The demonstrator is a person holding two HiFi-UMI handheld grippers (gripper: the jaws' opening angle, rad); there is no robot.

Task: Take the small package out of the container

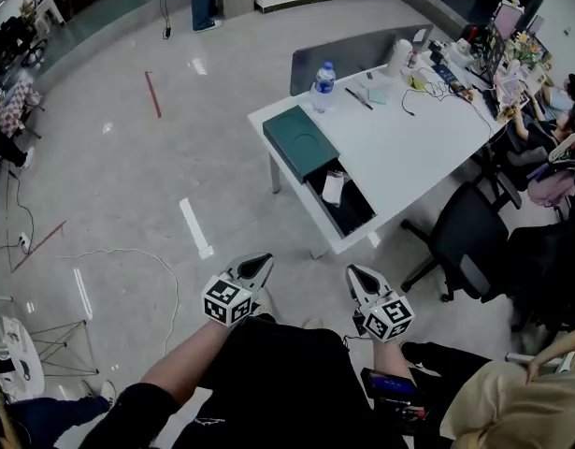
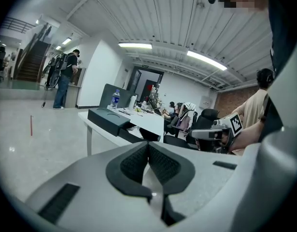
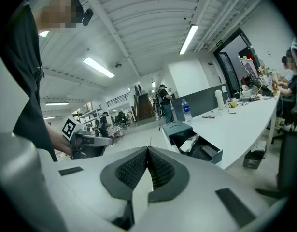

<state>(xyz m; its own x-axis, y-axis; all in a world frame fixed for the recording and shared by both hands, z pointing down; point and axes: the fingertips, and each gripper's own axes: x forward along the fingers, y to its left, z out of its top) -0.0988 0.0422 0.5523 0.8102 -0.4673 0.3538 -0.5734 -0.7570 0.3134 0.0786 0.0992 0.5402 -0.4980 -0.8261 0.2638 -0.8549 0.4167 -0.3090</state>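
A dark open container (image 1: 348,211) stands at the near corner of the white table (image 1: 409,138), with its dark green lid (image 1: 299,141) lying beside it. A small white package (image 1: 333,188) lies inside the container, also seen in the right gripper view as the package (image 3: 189,144) in the container (image 3: 206,151). My left gripper (image 1: 266,263) and right gripper (image 1: 352,271) are held close to my body, well short of the table. Both are shut with nothing between the jaws. The left gripper view shows the lid (image 2: 108,120) on the table far ahead.
A water bottle (image 1: 323,86), cables and desk clutter sit further back on the table. A black office chair (image 1: 465,237) stands to the right of the container. People sit at the far right, and another stands at the back of the room.
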